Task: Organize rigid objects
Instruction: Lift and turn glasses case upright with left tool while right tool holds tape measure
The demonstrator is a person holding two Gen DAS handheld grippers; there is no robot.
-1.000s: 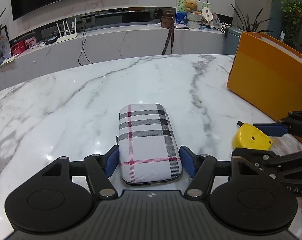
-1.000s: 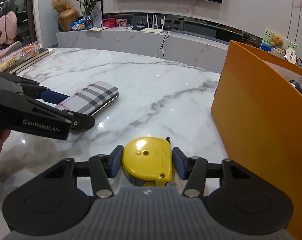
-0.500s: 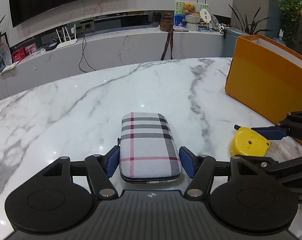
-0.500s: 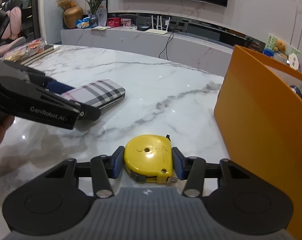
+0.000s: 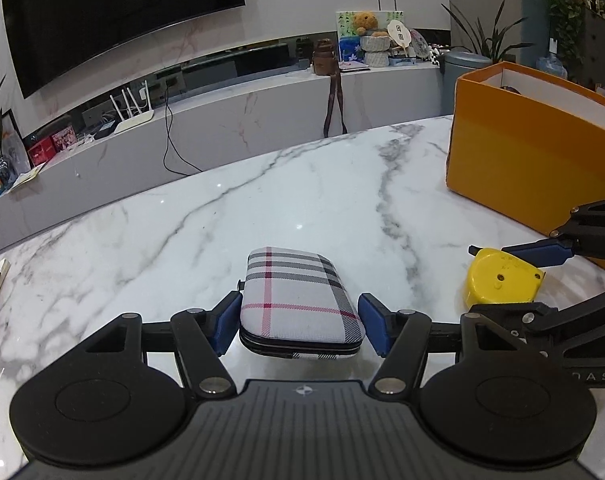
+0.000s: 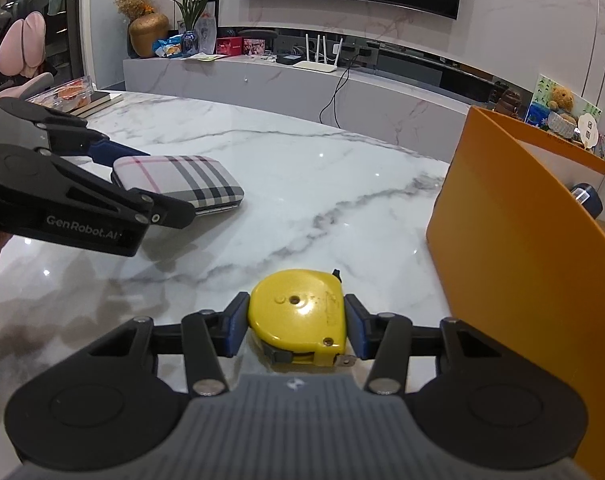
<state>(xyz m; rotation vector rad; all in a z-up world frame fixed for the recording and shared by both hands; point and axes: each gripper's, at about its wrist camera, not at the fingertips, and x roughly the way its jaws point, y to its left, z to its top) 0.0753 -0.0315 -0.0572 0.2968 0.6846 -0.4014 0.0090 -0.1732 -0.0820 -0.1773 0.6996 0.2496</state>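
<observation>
Gripping a yellow tape measure (image 6: 300,318) between its blue pads (image 6: 235,330), the right gripper (image 6: 298,330) is holding it close in front of its own camera; the jaws have just been closing, and both pads are now pressing on the yellow casing. The tape measure is looking raised off the marble table (image 6: 302,184), tilted a little, with its metal tip poking out at the near lower corner. Just to the right, the orange box (image 6: 514,216) is standing open-topped, and a dark blue, cylinder-like object (image 6: 587,199) is already lying inside against its pale inner wall.

The left gripper (image 5: 300,326) is clasping a plaid case (image 5: 298,302) across its near end. Its left pad is lying against the case's edge; on the right a thin gap may be showing, so I am judging the hold as firm mainly because the case is hanging clear of the table with a shadow beneath it. In the right wrist view the case is likewise floating above the marble, well apart from the box.

Judging by this, the tidying is partly done: at least one item is sitting in the box, both remaining pieces are picked up, and carrying them over the orange rim and releasing them is what is left.
</observation>
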